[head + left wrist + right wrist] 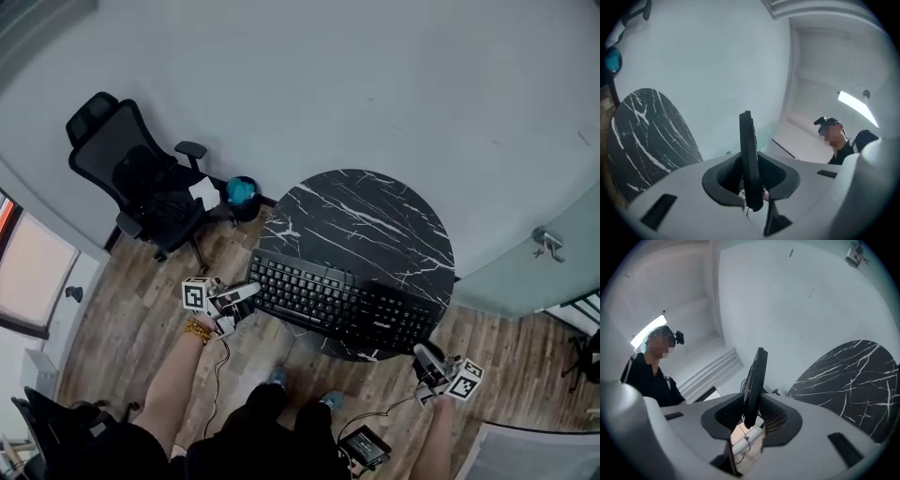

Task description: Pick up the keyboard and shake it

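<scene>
Black mesh office chair (131,176) stands far left on the wood floor (141,309), with a teal object (241,191) just beside it by the wall. Next comes your left gripper (246,298), its marker cube on the outer side. It is clenched on the left end of the keyboard (342,302). In the left gripper view the keyboard runs edge-on between the two pads, and both press on it. The keyboard spans the gap between your two hands, keys facing up toward you. It hangs over the near edge of the round black marble table (375,211). In both gripper views it shows against the pale wall, apart from the tabletop. Your right gripper (424,356) grasps the keyboard's right end. The right gripper view shows the board's thin edge pinched between its pads. Further right, a metal handle (547,242) sits on a pale panel.
</scene>
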The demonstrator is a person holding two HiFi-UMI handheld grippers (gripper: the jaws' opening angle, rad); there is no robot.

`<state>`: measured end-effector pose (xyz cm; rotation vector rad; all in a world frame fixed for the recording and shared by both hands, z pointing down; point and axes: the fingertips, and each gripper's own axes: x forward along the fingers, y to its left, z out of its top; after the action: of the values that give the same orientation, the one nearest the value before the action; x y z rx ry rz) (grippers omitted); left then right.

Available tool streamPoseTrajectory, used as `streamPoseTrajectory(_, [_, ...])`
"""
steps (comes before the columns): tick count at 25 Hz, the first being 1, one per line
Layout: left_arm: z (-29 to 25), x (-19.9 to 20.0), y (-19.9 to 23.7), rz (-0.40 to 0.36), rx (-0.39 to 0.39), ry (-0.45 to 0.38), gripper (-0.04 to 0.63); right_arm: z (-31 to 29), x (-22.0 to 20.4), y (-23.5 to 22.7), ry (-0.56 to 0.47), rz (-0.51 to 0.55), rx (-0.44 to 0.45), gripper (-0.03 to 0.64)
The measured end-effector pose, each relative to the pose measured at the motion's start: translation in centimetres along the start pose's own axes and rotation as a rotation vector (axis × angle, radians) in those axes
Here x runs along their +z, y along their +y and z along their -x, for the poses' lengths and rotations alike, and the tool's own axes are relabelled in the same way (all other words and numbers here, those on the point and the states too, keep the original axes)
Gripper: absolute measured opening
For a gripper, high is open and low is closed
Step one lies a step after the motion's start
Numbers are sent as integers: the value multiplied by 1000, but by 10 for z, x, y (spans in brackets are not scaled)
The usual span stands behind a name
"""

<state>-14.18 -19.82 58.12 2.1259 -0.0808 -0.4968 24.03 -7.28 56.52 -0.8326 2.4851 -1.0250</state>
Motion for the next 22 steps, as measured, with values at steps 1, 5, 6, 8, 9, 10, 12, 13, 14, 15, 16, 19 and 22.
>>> streamPoseTrajectory(1, [-1,0,-5,-17,-18,17,86,1,2,2,12,1,13,112])
streamPoseTrajectory(5, [-12,6,-17,-99,-31,57,86,4,13,2,4,-5,47,100])
streamPoseTrajectory(6, [-15,9,-18,-119,-27,49,89,3,15,1,3,-12,53,95])
streamPoseTrajectory(8, [-19,15,-21,-141,-28,15,97,1,16,0,8,-25,65,97])
streamPoseTrajectory(9, [-20,18,-23,-146,-31,-1,95,1,16,1,12,-27,67,97])
streamPoseTrajectory(10, [-22,20,-24,-149,-32,-14,95,1,16,1,14,-26,66,97])
streamPoseTrajectory(12, [-25,21,-25,-152,-25,-25,95,2,17,3,7,-19,62,97])
streamPoseTrajectory(13, [-26,22,-25,-153,-19,-28,95,2,17,5,-2,-15,59,97])
streamPoseTrajectory(14, [-27,22,-25,-152,-14,-32,95,2,18,6,-11,-11,56,98])
streamPoseTrajectory(15, [-27,22,-25,-151,-11,-40,95,2,18,7,-18,-7,53,98])
streamPoseTrajectory(16, [-28,24,-25,-150,-11,-53,97,2,18,7,-22,-3,49,100])
streamPoseTrajectory(19, [-33,30,-25,-148,-18,-102,95,0,19,1,-28,2,31,100])
streamPoseTrajectory(22, [-37,31,-23,-145,-20,-116,95,3,18,-4,-53,-10,13,100])
